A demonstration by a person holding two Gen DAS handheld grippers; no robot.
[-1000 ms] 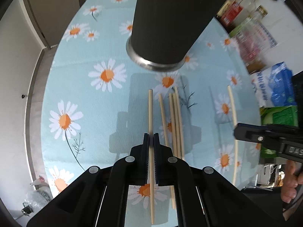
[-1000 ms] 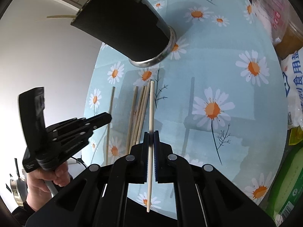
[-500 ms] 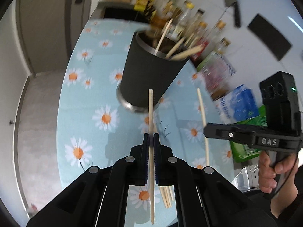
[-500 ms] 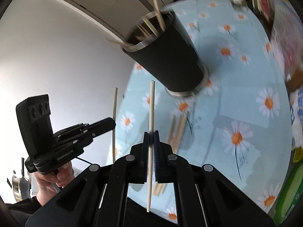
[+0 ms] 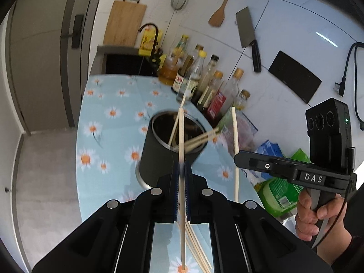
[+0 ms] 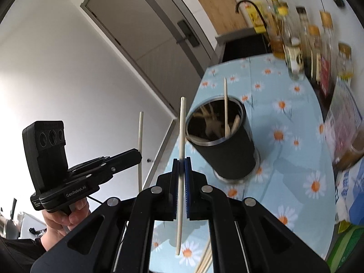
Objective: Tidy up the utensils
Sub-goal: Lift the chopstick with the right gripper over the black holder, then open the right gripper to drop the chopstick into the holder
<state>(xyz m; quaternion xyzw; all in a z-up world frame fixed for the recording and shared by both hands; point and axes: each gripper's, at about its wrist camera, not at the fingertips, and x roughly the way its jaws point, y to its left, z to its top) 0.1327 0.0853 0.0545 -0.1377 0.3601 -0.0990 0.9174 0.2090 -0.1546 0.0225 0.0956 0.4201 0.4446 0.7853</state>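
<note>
A black utensil cup (image 5: pixel 159 157) with a metal rim stands on the daisy tablecloth and holds several wooden chopsticks; it also shows in the right wrist view (image 6: pixel 227 150). My left gripper (image 5: pixel 181 170) is shut on a chopstick (image 5: pixel 181 136), held upright above and in front of the cup. My right gripper (image 6: pixel 181 166) is shut on another chopstick (image 6: pixel 182 125), upright, left of the cup. Each gripper shows in the other's view, right (image 5: pixel 237 158) and left (image 6: pixel 136 155). Several loose chopsticks (image 5: pixel 198 250) lie on the cloth below.
Sauce and oil bottles (image 5: pixel 204 84) stand along the table's far edge by the tiled wall. Snack bags and a green packet (image 5: pixel 279 193) lie at the right. A cleaver (image 5: pixel 248 36) and spatula hang on the wall. A door (image 6: pixel 147 34) is at the left.
Both grippers have risen well above the table with their chopsticks and tilted up, so the cup's open mouth now shows from above.
</note>
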